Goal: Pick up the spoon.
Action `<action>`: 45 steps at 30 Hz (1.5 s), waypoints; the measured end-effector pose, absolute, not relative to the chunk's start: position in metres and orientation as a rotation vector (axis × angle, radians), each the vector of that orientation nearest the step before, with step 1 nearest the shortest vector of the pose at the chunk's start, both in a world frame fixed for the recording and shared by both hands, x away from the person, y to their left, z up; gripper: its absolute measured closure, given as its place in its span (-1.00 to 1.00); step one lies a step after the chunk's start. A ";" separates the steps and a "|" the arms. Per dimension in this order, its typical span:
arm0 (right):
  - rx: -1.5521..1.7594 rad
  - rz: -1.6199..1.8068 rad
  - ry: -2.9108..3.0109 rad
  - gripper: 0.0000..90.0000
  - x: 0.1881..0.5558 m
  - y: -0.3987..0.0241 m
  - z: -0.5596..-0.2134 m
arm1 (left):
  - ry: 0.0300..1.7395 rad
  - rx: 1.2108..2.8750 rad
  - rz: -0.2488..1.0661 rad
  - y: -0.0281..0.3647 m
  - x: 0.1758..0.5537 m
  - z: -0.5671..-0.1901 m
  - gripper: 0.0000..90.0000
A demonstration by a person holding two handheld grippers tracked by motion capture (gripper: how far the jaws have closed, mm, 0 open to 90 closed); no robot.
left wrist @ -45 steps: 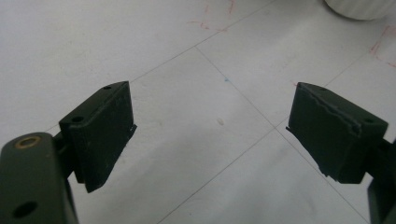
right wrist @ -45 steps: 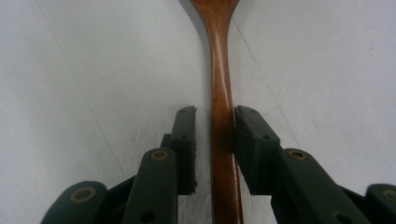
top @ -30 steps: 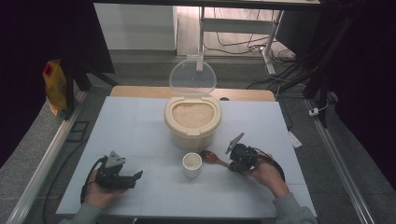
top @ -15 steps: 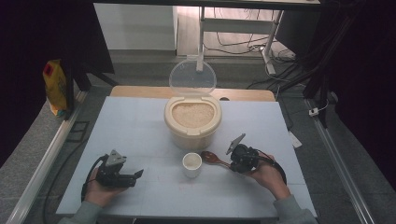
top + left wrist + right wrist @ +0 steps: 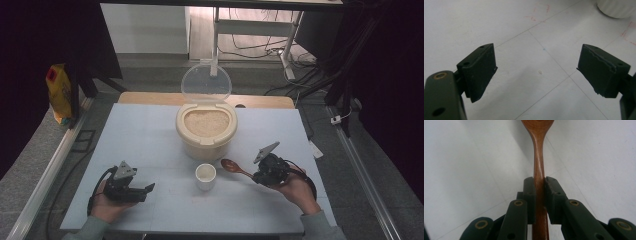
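1. The right claw (image 5: 539, 185) is clamped on the handle of a wooden spoon (image 5: 537, 150); in the right gripper view both jaws press against the handle's sides, and the bowl points away from the claw.
2. In the high view the right claw (image 5: 256, 176) sits at the right front of the tabletop (image 5: 150, 135), held in the person's right hand (image 5: 295, 190), with the spoon (image 5: 232, 166) reaching left toward a small white cup (image 5: 205, 176). Its bowl lies just right of the cup, apart from it.
3. The left claw (image 5: 537, 71) stands wide apart and holds nothing; bare tabletop (image 5: 474, 25) shows between the jaws, with a tiny pale speck on it.
4. In the high view the left claw (image 5: 145, 190) rests low at the left front, in the left hand (image 5: 107, 205), pointing right toward the cup.
5. Behind the cup stands a beige rice bin (image 5: 205, 131) with rice inside, its clear lid (image 5: 206, 84) raised upright at the back.
6. A yellow bag (image 5: 59, 92) stands on the floor to the left of the tabletop.
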State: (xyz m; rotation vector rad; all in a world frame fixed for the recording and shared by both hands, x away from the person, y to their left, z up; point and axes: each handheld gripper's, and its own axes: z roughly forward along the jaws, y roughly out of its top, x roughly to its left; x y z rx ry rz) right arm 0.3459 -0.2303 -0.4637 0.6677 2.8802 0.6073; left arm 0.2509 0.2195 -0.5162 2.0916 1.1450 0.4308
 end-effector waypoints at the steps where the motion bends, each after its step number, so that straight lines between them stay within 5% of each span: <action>1: 0.665 0.617 2.876 0.75 0.344 -0.232 -0.462 | 1.142 2.090 0.427 0.220 0.251 -0.516 -0.67; 15: 0.614 0.881 2.812 0.76 0.315 -0.242 -0.418 | 1.093 2.113 0.412 0.219 0.253 -0.516 -0.67; 27: 0.400 0.903 2.853 0.75 0.308 -0.195 -0.415 | 0.997 2.116 0.386 0.216 0.245 -0.488 -0.63; 45: 0.157 0.840 2.936 0.75 0.302 -0.153 -0.426 | 0.655 2.198 0.348 0.144 0.238 -0.426 -0.52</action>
